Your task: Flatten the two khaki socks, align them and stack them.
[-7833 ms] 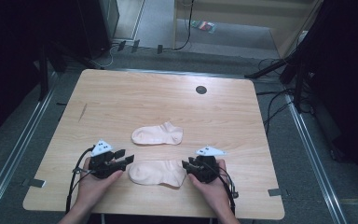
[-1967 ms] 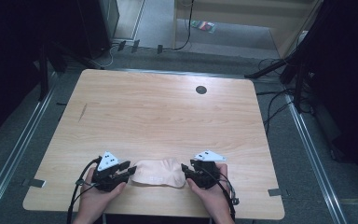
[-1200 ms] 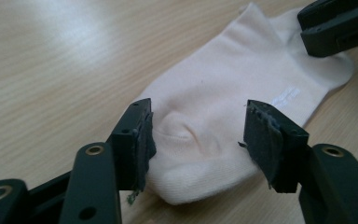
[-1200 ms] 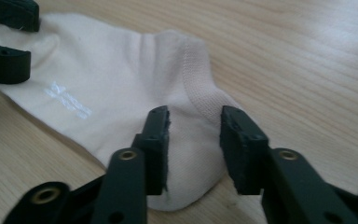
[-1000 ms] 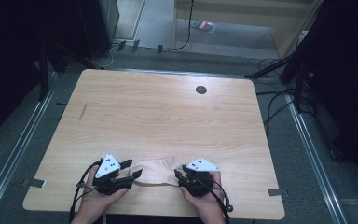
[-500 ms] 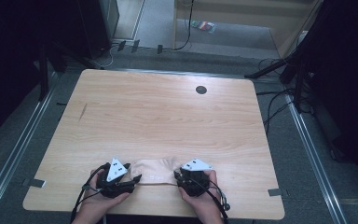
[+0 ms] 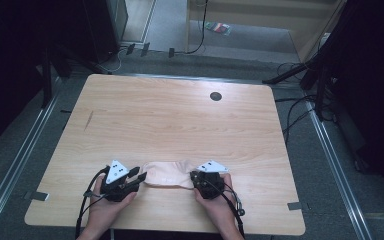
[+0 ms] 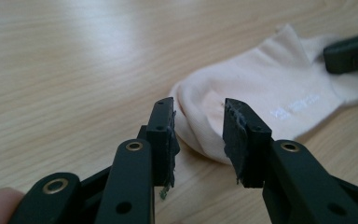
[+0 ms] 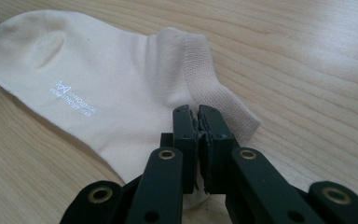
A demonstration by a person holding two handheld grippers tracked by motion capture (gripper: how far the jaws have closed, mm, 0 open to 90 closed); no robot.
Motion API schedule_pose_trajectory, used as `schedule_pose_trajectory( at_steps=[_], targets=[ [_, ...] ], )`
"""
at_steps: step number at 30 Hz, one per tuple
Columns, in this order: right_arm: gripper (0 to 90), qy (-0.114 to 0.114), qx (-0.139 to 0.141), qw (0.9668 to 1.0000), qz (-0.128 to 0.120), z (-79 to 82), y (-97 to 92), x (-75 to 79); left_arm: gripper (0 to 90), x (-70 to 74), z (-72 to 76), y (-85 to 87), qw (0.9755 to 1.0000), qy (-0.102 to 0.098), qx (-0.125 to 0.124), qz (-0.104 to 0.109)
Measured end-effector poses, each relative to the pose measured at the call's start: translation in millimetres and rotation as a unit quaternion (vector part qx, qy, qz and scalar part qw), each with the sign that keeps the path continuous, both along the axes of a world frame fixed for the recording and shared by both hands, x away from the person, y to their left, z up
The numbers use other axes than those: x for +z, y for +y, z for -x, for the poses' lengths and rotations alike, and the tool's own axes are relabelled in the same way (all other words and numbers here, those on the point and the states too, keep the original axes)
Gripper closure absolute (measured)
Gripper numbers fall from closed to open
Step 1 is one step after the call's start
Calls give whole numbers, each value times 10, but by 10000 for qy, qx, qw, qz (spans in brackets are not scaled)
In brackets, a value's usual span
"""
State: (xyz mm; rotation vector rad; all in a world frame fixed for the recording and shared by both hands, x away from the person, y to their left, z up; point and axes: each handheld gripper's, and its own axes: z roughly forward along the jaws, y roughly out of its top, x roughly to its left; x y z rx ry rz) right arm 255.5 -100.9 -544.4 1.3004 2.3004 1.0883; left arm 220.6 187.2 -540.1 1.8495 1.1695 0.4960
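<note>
Socks nearer table edge, between gaping left tool and clamped right tool.

The sock, lying near the table's front edge, carries a small white print on its side: a little emblem above two short lines of lettering. The letters are too small and blurred to read. No other writing can be read anywhere.
</note>
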Motion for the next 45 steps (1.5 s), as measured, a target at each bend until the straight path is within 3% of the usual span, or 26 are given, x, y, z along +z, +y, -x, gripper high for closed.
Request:
schedule_pose_trajectory(
  at_steps=[2, 4, 7, 10, 12, 14, 17, 21, 22, 28, 31, 35, 38, 41, 43, 45],
  targets=[
    [869, -16, 34, 10000, -17, -4, -7, -3, 662, 42, 18, 3, 9997, -206, 52, 113],
    [865, -25, 41, 10000, -10, -2, -7, -2, 714, 58, 27, -20, 9994, -280, -106, 183],
    [865, -28, 41, 10000, -3, 1, -5, -2, 725, -11, -8, -149, 9989, 19, -473, -64],
    [868, -21, 40, 10000, -12, -2, -8, -2, 707, -101, -47, -188, 9982, 305, -437, -262],
    [877, -34, 41, 10000, 6, -1, -5, -3, 721, -108, -56, -188, 9982, 354, -410, -250],
    [889, -20, 45, 10000, 0, -6, -8, -3, 792, -113, -60, -186, 9980, 377, -388, -326],
    [899, 14, 43, 10000, -33, -17, -16, -4, 882, -120, -84, -184, 9981, 452, -301, -287],
    [900, -1, 33, 10000, -20, -23, -22, -5, 899, -124, -125, -145, 9978, 598, -273, -28],
    [900, -1, 23, 10000, -26, -21, -19, -4, 886, -123, -122, -143, 9980, 565, -268, -7],
    [897, -99, 86, 9997, -219, 14, -49, 51, 604, -29, -58, -80, 9990, 110, -344, 258],
    [900, -211, 8, 9994, -287, 34, -80, 97, 600, 32, -25, 24, 9988, -79, -321, 360],
    [891, -302, -95, 9987, -405, 42, -155, 148, 688, 95, 17, 195, 9982, -178, -99, 570],
    [827, -404, -183, 9980, -440, 46, -215, 178, 740, 118, 34, 310, 9979, -232, 29, 608],
    [624, -640, -320, 9963, -476, 54, -275, 210, 710, 114, 33, 431, 9972, -277, 140, 681],
    [445, -792, -288, 9947, -591, 48, -324, 217, 589, 113, 14, 483, 9967, -239, 184, 750],
    [354, -938, -317, 9936, -536, 41, -364, 214, 418, 106, -13, 520, 9973, -145, 265, 663]
  ],
)
